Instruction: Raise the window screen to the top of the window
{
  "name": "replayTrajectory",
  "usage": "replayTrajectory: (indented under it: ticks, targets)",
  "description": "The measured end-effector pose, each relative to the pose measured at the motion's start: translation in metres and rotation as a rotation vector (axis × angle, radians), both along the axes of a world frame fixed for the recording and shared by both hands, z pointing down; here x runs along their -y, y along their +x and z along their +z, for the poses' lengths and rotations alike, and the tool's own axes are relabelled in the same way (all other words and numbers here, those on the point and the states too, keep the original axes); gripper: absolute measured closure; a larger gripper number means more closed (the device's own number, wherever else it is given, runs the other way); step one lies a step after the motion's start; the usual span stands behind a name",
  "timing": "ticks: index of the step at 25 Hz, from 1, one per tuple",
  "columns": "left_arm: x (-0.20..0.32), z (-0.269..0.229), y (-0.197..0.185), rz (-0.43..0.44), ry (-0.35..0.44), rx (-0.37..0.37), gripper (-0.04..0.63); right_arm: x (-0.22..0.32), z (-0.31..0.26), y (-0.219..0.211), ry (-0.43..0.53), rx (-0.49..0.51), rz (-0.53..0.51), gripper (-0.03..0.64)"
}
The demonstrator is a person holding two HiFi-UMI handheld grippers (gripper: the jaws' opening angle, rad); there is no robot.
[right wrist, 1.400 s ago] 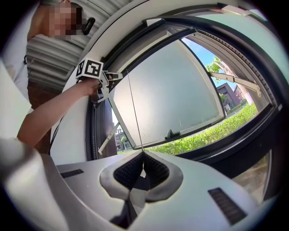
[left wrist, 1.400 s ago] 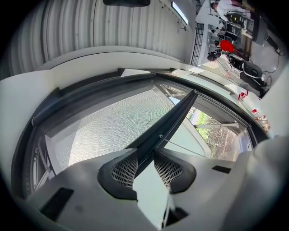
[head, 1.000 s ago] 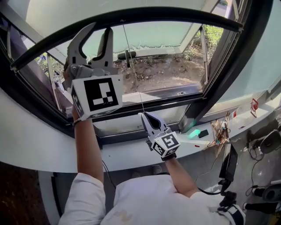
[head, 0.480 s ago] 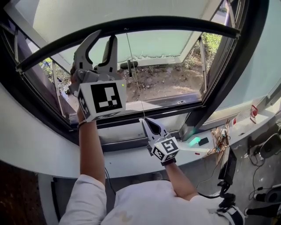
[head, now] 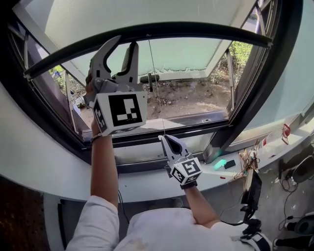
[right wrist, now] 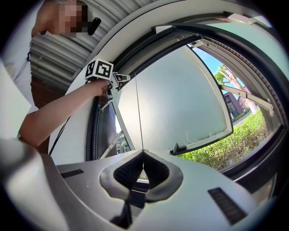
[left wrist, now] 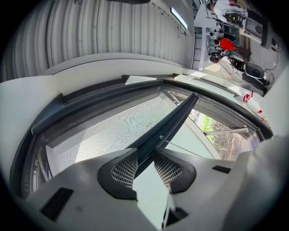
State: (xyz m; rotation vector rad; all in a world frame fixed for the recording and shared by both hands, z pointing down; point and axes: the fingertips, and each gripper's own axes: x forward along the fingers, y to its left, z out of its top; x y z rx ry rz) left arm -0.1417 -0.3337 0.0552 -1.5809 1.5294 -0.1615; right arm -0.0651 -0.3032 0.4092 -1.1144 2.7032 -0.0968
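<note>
While the screen bar (head: pixel 206 28) sits high in the window frame (head: pixel 248 93), it isn't at the top yet. A band of screen mesh (head: pixel 137 12) shows above it, so I'd judge the lift well past halfway, w/ only the last stretch to the frame's top edge left.

Near the frame's left side, the L gripper (head: pixel 120 46) is raised, jaws about half apart and clamped on the bar. At centre, a thin pull cord (head: pixel 157 88) drops from the bar toward the frame's lower edge. There the R gripper (head: pixel 165 141) is fully closed, pinching the cord at its tip, just above the sill (head: pixel 147 179).

Views differ:
- **Head view:** gives the overall layout but not the contact.
- **L gripper view:** shows the bar (left wrist: pixel 176 122) running btwn the ribbed pads (left wrist: pixel 125 169), which touch it on both sides, plus the mesh weave (left wrist: pixel 113 131) up to the top of the frame.
- **R gripper view:** shows the cord (right wrist: pixel 139 113) entering its closed tips (right wrist: pixel 143 153), the L gripper (right wrist: pixel 110 83) from the side, and the outer glass pane (right wrist: pixel 180 94) swung outward. Only part of that pane shows from the head view.
</note>
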Motion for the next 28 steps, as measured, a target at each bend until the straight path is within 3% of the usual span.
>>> replayTrajectory:
  ticks: [28]
  targets:
    - [-0.008, -0.078, 0.0, -0.007, 0.105, 0.088, 0.506, 0.0, -0.1, -0.024, 0.14, 0.053, -0.039, 0.614]
